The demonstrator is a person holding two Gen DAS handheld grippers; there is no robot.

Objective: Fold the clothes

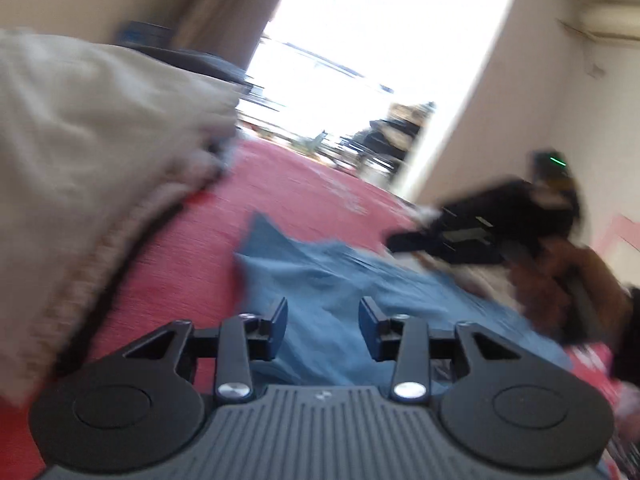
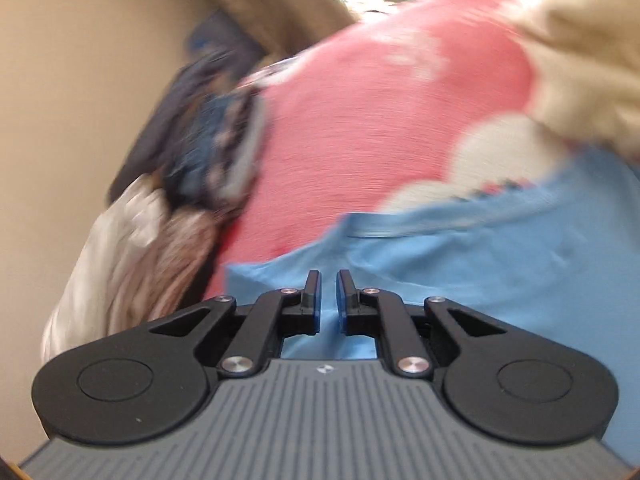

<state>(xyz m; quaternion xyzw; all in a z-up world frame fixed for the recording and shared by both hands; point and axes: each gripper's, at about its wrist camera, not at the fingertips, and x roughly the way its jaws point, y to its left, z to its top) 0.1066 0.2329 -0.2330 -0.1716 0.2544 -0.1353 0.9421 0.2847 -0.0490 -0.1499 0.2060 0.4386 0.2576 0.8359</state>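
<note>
- The surface is a bed under a red-pink bedspread (image 1: 192,256) with pale, whitish patches (image 2: 496,148); both views are motion-blurred.
- A blue garment (image 1: 340,280) lies rumpled on the bedspread, spreading toward the bed's right edge in the left wrist view; the right wrist view shows it light blue (image 2: 500,248), with a hem or neckline edge facing the red cloth.
- The left claw (image 1: 323,320) hangs over the blue garment, jaws spread wide, nothing between them.
- The right claw (image 2: 329,298) has its jaws nearly together with a narrow gap; whether cloth is pinched I cannot tell.
- A cream garment (image 1: 92,152) is heaped at the bed's left edge; a pile of dark, white and brownish clothes (image 2: 188,176) lies by a beige wall (image 2: 60,100).
- A bright doorway (image 1: 372,60) opens beyond the far edge; beige curtain (image 1: 228,8) beside it.
</note>
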